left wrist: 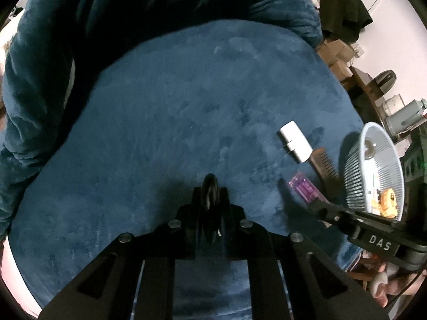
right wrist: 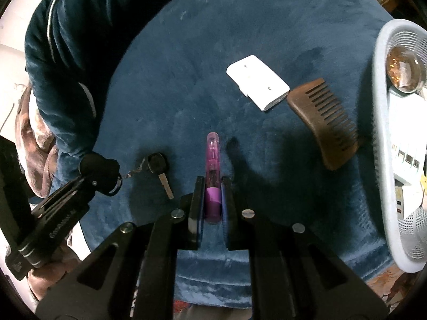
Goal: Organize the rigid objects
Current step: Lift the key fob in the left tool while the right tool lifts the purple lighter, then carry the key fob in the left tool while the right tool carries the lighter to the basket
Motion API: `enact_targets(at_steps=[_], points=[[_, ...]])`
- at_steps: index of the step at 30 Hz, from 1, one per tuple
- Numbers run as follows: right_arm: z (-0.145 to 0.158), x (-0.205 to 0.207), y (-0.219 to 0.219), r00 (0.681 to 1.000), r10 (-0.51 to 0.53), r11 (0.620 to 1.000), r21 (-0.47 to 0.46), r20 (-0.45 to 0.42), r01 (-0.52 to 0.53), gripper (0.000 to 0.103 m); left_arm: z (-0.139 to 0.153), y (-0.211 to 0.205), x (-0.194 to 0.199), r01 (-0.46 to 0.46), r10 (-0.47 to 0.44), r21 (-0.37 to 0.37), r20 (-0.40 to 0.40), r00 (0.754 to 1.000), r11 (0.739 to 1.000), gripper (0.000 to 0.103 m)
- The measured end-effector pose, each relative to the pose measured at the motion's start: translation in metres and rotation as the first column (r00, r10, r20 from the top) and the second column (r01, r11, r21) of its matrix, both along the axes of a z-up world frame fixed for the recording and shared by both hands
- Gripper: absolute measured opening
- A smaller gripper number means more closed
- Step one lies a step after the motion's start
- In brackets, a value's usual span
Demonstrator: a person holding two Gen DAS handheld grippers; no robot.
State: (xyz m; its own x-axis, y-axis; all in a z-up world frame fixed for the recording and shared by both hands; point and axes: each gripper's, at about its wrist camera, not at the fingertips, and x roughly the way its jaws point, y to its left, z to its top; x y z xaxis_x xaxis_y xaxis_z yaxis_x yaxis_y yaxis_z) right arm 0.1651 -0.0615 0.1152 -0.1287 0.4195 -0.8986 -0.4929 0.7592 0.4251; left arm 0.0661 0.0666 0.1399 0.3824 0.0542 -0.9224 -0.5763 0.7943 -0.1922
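Note:
My left gripper (left wrist: 210, 193) is shut on a black key fob (left wrist: 210, 186) just above the blue cloth (left wrist: 186, 106). In the right wrist view the left gripper (right wrist: 106, 176) is at the left, and a short chain runs from the fob to a black-headed key (right wrist: 158, 164) at the cloth. My right gripper (right wrist: 212, 186) is shut on a purple lighter (right wrist: 212, 157) that points away from me. The lighter (left wrist: 304, 189) and right gripper (left wrist: 317, 205) also show in the left wrist view. A white box (right wrist: 257, 85) and a brown comb (right wrist: 325, 122) lie on the cloth.
A pale blue basket (right wrist: 381, 112) stands at the right edge of the cloth, holding a glass ball (right wrist: 403, 69) and other small items. The basket (left wrist: 355, 160) shows tilted in the left view. A person in a dark blue sleeve (right wrist: 66, 40) is at the left.

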Motion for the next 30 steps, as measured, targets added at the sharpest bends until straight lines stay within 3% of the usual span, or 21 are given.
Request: enact_targets(at_steps=[10,21,30], points=[[0.036,0.007,-0.029,0.997,-0.08,0.99,0.12,0.012,0.078,0.011,0.065,-0.023,0.02,0.05,-0.055,0.053,0.097,0.994,0.997,0.01],[0.064,0.003,-0.067,0.983,-0.173,0.97,0.185,0.053,0.161,0.011,0.126,-0.061,0.047,0.119,-0.136,0.101,0.185,0.973,0.988,0.01],[0.075,0.015,-0.117,0.96,-0.267,0.95,0.187,0.082,0.248,0.011,0.154,-0.114,0.083,0.224,-0.243,0.107,0.229,0.943,0.969,0.01]])
